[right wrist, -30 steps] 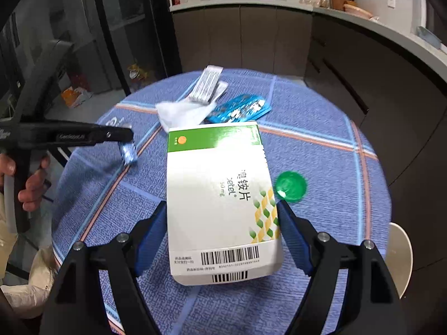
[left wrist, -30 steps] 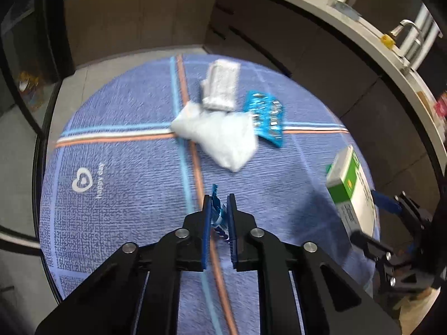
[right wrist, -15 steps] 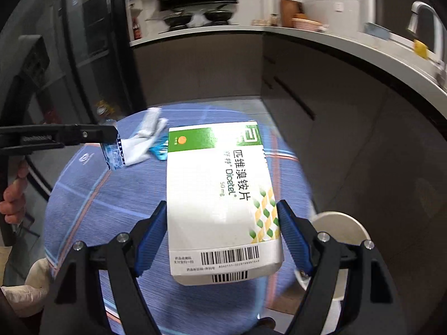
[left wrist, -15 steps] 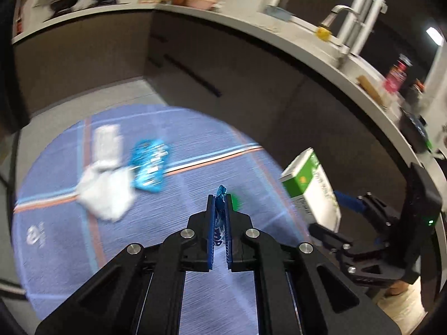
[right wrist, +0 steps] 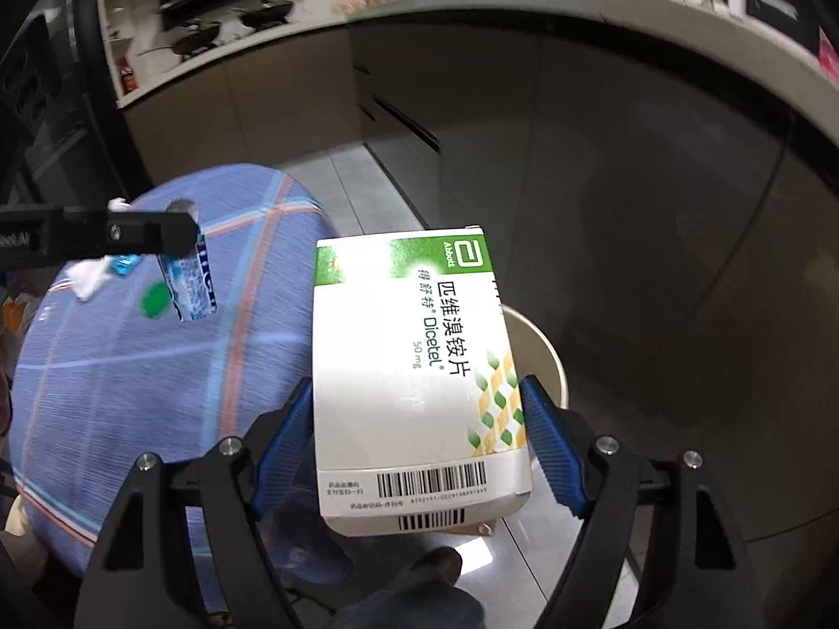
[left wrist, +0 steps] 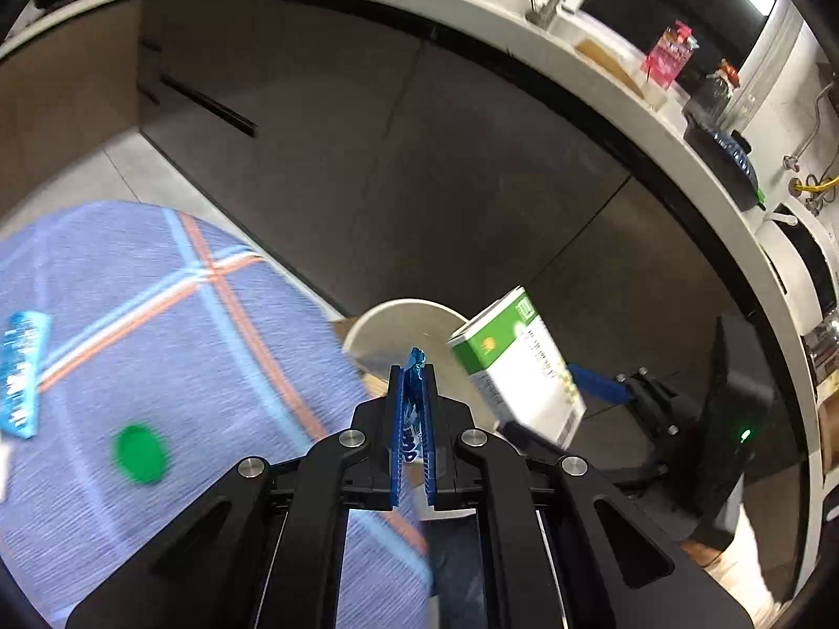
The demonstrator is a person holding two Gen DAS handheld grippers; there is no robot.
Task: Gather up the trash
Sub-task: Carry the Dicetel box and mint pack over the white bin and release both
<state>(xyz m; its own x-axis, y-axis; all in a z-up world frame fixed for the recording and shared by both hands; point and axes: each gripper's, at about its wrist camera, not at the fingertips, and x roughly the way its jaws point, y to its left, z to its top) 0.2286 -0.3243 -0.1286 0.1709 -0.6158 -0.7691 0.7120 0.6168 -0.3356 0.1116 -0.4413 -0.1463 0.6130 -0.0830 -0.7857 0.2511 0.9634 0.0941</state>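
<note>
My left gripper (left wrist: 412, 375) is shut on a small blue wrapper (left wrist: 412, 419), held past the table's edge over a round cream bin (left wrist: 398, 325) on the floor. The right wrist view shows that wrapper (right wrist: 191, 283) hanging from the left gripper (right wrist: 181, 233) above the table. My right gripper (right wrist: 419, 393) is shut on a white and green medicine box (right wrist: 414, 367), held upright near the bin (right wrist: 540, 361). From the left wrist view the box (left wrist: 519, 361) shows beside the bin's rim, with the right gripper behind it.
The round table (left wrist: 157, 356) has a blue striped cloth. On it lie a green cap (left wrist: 139, 453), a blue blister pack (left wrist: 21, 372) and a crumpled white tissue (right wrist: 89, 275). Dark kitchen cabinets (left wrist: 419, 157) curve closely behind the bin. A person's shoe (right wrist: 435, 571) stands below.
Both grippers have swung right from over the table to the bin beside it, still gripping the wrapper and the box. The tissue and blister pack have slid to the left edge of view.
</note>
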